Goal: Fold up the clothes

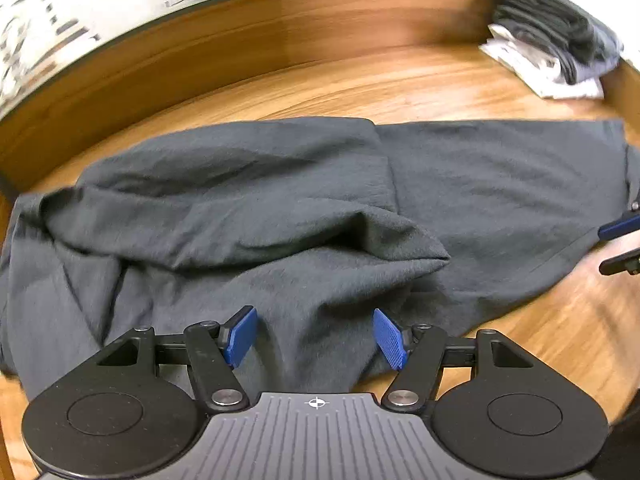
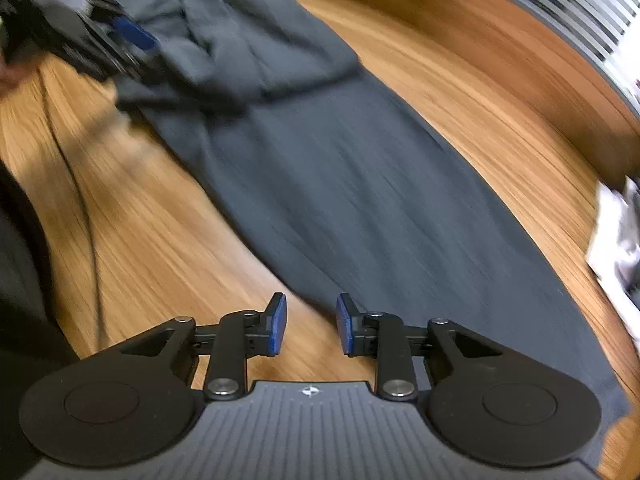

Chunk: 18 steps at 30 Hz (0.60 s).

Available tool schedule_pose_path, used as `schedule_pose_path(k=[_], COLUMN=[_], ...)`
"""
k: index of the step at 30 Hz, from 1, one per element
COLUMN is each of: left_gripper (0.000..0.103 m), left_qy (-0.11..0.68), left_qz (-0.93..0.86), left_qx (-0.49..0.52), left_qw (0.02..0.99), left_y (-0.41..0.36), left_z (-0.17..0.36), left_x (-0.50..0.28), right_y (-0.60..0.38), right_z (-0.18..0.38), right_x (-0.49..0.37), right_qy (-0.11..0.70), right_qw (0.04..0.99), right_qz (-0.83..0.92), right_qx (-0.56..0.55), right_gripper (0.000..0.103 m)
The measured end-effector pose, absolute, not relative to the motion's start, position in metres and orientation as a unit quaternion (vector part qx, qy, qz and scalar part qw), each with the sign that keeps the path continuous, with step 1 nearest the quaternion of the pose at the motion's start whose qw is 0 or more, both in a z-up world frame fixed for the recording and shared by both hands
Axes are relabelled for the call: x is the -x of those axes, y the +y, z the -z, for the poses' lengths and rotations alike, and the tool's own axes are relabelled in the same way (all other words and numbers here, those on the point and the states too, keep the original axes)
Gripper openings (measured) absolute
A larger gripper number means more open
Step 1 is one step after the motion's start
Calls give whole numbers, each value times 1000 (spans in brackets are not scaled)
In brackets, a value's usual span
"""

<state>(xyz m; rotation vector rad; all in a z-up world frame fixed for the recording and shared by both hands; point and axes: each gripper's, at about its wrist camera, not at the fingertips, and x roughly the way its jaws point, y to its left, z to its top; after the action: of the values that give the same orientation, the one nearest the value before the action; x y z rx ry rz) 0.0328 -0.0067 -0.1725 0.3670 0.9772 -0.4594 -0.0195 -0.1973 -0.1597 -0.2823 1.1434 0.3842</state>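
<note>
Now dark grey garment (image 1: 304,208) lies partly folded on wooden table (image 1: 360,80). L gripper (image 1: 315,338) jaws apart above cloth, nothing pinched; R gripper (image 2: 311,326) also parted, empty, at garment edge

Matt grey cloth garment (image 1: 280,208) on smooth glossy wooden table (image 1: 360,80)

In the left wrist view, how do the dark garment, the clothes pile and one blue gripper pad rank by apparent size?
1. dark garment
2. clothes pile, though it lies farther away
3. blue pad, though nearest the camera
</note>
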Motion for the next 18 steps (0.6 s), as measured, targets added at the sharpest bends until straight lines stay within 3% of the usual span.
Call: schedule_pose_path(k=[1,2,6,13,14,16,18], left_gripper=[34,3,3,3,3,3,3], left_qy=[457,453,443,458,459,460,461], left_qz=[221,225,241,248,248,248,247], left_qx=[-179,-181,-164,-115,-113,-112,-112], left_qw=[843,843,848,846,846,845,845], left_y=[-8,-8,6,44,46,48,49], left_z=[172,170,148,100,97,95,95], left_x=[-35,-38,-54,-94,-98,-103,-103], right_y=[-188,-179,-145,-98,-94,-92,-93], right_z=[158,157,154,164,167,173,179], right_x=[16,11,-9,-46,-53,-66,-77], right_qy=[530,525,500,452,448,448,451], right_qw=[818,822,838,858,859,857,850], right_qz=[-185,-189,-209,-242,-245,-254,-272], right_qx=[124,112,63,27,26,14,-8], right_gripper=[33,34,43,44,47,61,64])
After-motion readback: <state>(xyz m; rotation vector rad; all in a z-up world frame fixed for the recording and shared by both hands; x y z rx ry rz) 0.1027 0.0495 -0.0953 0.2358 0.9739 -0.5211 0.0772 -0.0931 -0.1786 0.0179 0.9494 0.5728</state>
